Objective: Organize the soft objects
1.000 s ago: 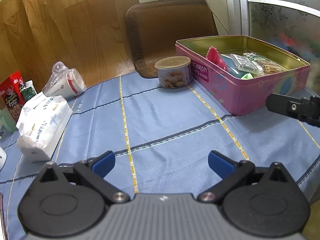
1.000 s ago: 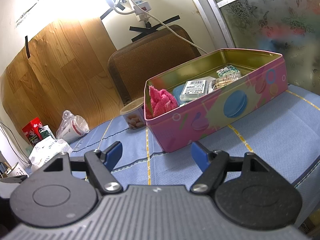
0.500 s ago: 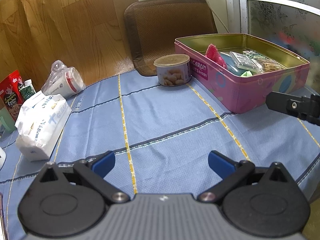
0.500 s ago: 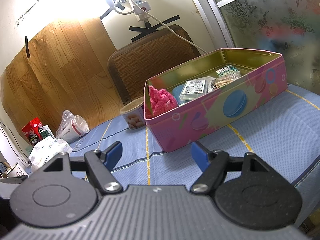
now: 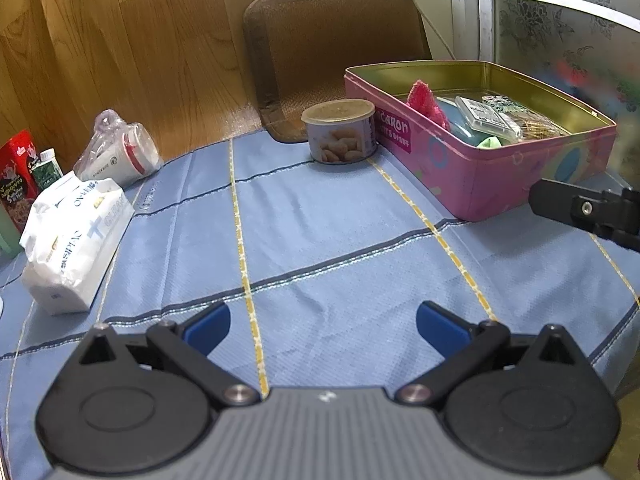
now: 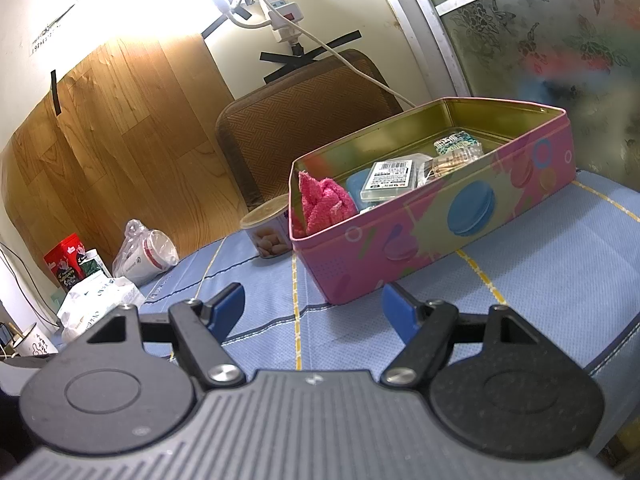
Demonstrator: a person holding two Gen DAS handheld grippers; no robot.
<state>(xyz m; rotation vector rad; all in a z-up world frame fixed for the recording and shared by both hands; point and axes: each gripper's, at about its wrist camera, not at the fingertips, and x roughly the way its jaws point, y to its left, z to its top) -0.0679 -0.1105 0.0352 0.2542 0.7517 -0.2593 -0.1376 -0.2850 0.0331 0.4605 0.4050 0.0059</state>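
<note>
A pink tin box (image 5: 500, 184) (image 6: 420, 236) stands open on the blue tablecloth at the right. A pink fluffy cloth (image 5: 426, 100) (image 6: 324, 204) lies in its near-left end, beside a blue case, a clear plastic pack and a snack packet. My left gripper (image 5: 322, 326) is open and empty above bare cloth, well short of the box. My right gripper (image 6: 316, 308) is open and empty just in front of the box's near corner. One of its arms shows at the right edge of the left wrist view (image 5: 584, 208).
A round tin of nuts (image 5: 340, 132) (image 6: 266, 230) stands against the box's left end. A white tissue pack (image 5: 72, 240), a bagged cup (image 5: 120, 154) and a red carton (image 5: 16, 176) sit at the left. A brown chair back (image 5: 332, 52) stands behind the table.
The left wrist view has shifted slightly, so the box and tin sit a little lower and nearer. The right gripper has not moved. Both grippers stay open.
</note>
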